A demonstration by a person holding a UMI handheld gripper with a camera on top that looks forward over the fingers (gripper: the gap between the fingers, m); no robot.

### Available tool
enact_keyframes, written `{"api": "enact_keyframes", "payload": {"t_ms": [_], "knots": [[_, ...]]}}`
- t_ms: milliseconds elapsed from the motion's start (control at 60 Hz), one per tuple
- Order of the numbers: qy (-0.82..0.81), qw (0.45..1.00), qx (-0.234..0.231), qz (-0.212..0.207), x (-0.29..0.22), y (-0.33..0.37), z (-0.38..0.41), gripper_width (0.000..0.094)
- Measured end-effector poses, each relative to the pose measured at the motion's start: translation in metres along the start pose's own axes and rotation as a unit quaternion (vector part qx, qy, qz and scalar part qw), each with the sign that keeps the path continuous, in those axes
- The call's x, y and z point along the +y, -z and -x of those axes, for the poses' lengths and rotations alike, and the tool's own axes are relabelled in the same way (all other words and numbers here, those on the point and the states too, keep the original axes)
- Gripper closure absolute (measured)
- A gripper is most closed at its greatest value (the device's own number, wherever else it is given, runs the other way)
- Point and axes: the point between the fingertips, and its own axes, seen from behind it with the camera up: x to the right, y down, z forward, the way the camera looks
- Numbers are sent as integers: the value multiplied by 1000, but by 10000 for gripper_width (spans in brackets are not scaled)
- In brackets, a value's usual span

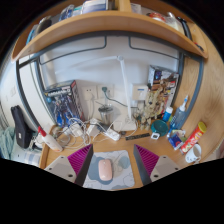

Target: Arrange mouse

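A pale pink mouse lies on a light blue-grey mouse mat on the wooden desk. It rests on the left half of the mat, lengthwise, pointing away from me. My gripper is open above the mat. Its magenta pads stand wide apart at either side. The mouse lies between the fingers, nearer the left one, with a gap at both sides.
The wooden desk is cluttered beyond the mat: cables and a power strip, a circuit board at the left, small boxes and a mug at the right. A wooden shelf runs overhead. A white wall stands behind.
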Motion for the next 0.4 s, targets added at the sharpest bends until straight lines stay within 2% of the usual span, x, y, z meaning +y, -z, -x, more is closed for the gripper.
{"api": "enact_keyframes", "payload": {"t_ms": [117, 400], "knots": [[-2, 1000, 10, -5, -5, 20, -17, 135], [-4, 999, 32, 14, 22, 38, -44, 136]]}}
